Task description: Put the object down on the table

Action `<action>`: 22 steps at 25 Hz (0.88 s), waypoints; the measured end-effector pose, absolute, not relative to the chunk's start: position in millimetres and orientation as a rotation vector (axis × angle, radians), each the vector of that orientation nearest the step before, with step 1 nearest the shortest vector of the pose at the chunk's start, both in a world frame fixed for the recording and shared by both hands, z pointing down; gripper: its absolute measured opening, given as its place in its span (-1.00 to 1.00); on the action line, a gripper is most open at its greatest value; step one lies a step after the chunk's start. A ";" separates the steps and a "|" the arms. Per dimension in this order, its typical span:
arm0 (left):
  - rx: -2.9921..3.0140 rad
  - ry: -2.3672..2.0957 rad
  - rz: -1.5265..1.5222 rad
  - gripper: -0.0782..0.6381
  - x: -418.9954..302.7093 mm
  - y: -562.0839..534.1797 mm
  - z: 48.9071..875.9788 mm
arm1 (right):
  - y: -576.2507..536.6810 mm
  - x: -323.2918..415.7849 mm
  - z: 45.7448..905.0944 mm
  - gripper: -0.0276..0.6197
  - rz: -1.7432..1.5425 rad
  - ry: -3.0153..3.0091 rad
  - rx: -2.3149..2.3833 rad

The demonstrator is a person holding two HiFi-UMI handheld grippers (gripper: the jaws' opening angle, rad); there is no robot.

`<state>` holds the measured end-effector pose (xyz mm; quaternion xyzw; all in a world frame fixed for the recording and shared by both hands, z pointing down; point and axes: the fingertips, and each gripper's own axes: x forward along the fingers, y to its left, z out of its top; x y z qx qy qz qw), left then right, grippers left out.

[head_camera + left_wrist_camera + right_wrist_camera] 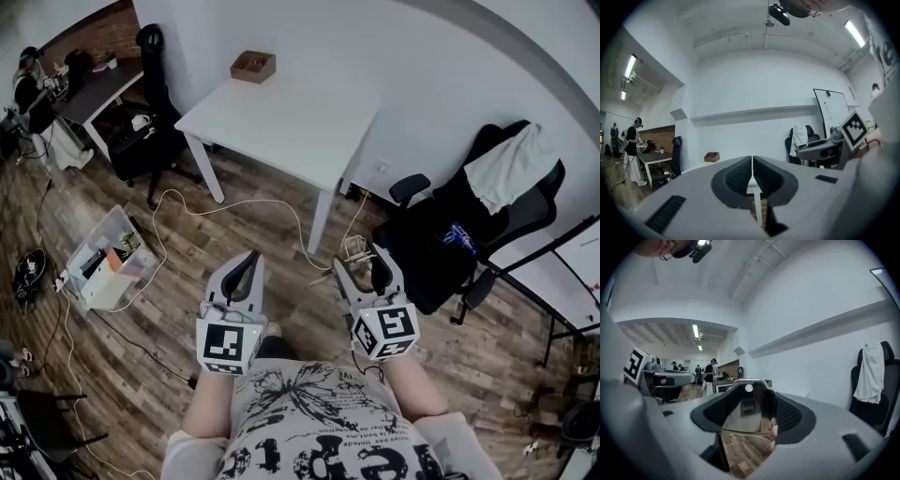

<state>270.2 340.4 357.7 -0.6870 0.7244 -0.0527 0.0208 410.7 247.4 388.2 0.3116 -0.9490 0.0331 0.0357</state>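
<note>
Dark glossy flat slab with a pale metal rim [749, 411]: it sits between the jaws of my right gripper [366, 269], standing on edge, off the floor and just in front of my body. The jaws stand wide because the slab is wide. The ribbed pads press on its two opposite edges, which I judge is why it stands upright with nothing beneath it. I cannot tell what the slab is; its face mirrors the room.

My left gripper [251, 259] carries nothing. Its jaws are closed tip to tip and it hangs beside the right one. I judge it is idle because one gripper is enough for a set-down.

The white rectangular table [309, 141] is the destination. It is well apart from both grippers, across the wood-plank floor [234, 234], so the set-down is not yet begun. A small brown open box [253, 67] sits at the table's far corner and most of the top is bare. I would aim for the near part.

Count:
- Grippers: two.
- Slab: one.
- White table: one.
- Brown box: one.
- Black office chairs: two. One has a white cloth over its back [450, 234]; the other stands by the far desk [150, 47].
- Clear plastic bin [108, 262] on the floor: one.
</note>
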 end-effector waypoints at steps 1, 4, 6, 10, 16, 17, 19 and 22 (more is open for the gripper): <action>-2.130 2.249 -0.160 -0.75 255.7 334.9 358.7 | 241.5 397.0 388.6 -0.05 0.104 -2.913 0.962; -2.130 2.250 -0.155 -0.75 209.6 315.9 360.7 | 221.2 354.5 389.3 -0.05 0.113 -2.902 0.980; -2.138 2.240 -0.151 -0.75 182.3 302.1 356.7 | 206.4 327.9 387.2 -0.05 0.118 -2.897 0.998; -2.139 2.207 -0.164 -0.75 131.3 281.4 352.5 | 181.4 278.8 383.0 -0.05 0.116 -2.893 1.032; -2.167 2.247 -0.184 -0.75 73.6 261.7 359.6 | 154.8 223.0 388.2 -0.05 0.135 -2.873 1.030; -2.161 2.252 -0.182 -0.75 65.0 258.2 361.8 | 149.6 214.5 390.5 -0.05 0.141 -2.870 1.025; -2.148 2.266 -0.183 -0.75 48.4 250.4 367.1 | 138.5 197.4 395.8 -0.05 0.157 -2.866 1.013; -2.138 2.302 -0.183 -0.75 25.5 233.6 374.0 | 119.9 171.1 404.5 -0.05 0.165 -2.870 0.989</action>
